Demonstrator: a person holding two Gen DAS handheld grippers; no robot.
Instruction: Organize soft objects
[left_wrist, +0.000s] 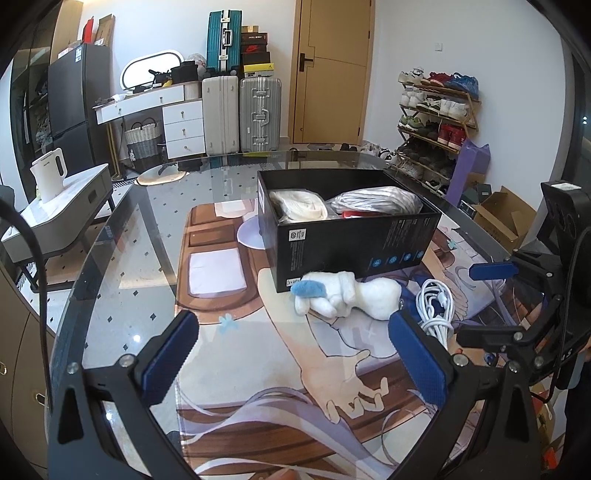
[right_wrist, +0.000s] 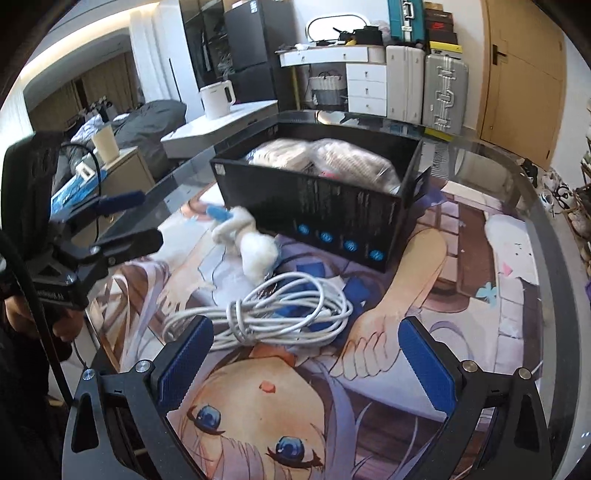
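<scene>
A black box (left_wrist: 354, 243) (right_wrist: 325, 214) stands on the printed mat and holds a cream bundle (left_wrist: 299, 205) and a grey striped bagged item (left_wrist: 376, 199). A white plush toy with a blue tip (left_wrist: 347, 295) (right_wrist: 251, 243) lies on the mat against the box's front. A coiled white cable (left_wrist: 436, 306) (right_wrist: 280, 314) lies beside it. My left gripper (left_wrist: 295, 350) is open and empty, just short of the plush; it also shows in the right wrist view (right_wrist: 129, 218). My right gripper (right_wrist: 306, 354) is open and empty, just short of the cable; it also shows in the left wrist view (left_wrist: 491, 273).
The round glass table (left_wrist: 122, 258) carries the anime mat (right_wrist: 461, 295). A side table with a white kettle (left_wrist: 50, 177) stands to the left. Suitcases (left_wrist: 240, 114), a dresser, a door and a shoe rack (left_wrist: 436, 118) line the far wall.
</scene>
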